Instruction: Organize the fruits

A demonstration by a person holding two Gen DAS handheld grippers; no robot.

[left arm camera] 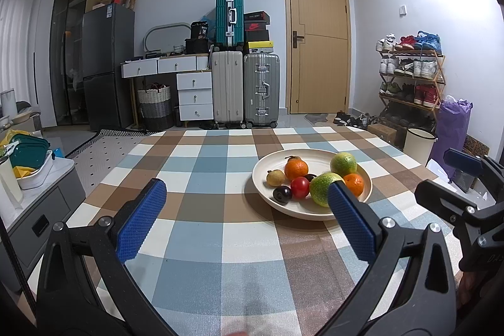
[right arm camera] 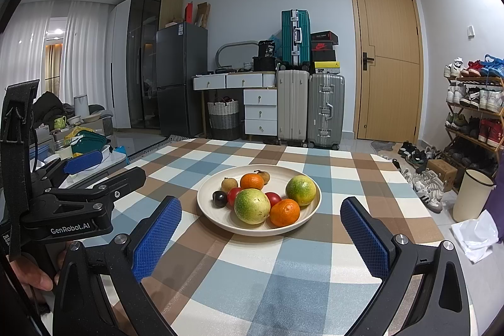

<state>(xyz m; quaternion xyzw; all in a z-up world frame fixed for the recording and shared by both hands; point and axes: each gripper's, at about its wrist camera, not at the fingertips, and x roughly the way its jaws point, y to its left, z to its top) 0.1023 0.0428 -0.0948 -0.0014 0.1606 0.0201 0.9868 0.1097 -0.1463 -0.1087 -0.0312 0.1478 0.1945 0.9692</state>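
A cream plate point(right arm camera: 214, 216) point(left arm camera: 264, 169) sits on the checkered tablecloth point(right arm camera: 283, 273) point(left arm camera: 204, 178) and holds several fruits: two green citrus point(right arm camera: 252, 206) point(right arm camera: 300, 190), two oranges point(right arm camera: 284, 212) point(right arm camera: 251, 181), red tomatoes point(right arm camera: 273, 198), a dark plum point(right arm camera: 219, 198) and small brown fruits point(right arm camera: 229, 184). My left gripper point(left arm camera: 245, 203) is open and empty, left of and in front of the plate. My right gripper point(right arm camera: 261, 225) is open and empty, just in front of the plate. Each gripper shows at the edge of the other's view.
Suitcases point(right arm camera: 324, 111), white drawers point(right arm camera: 260, 112) and a wooden door point(right arm camera: 389, 62) stand beyond the table. A shoe rack point(right arm camera: 475, 103) and cream bin point(right arm camera: 471, 194) are at the right. A side table with containers point(left arm camera: 28, 156) is at the left.
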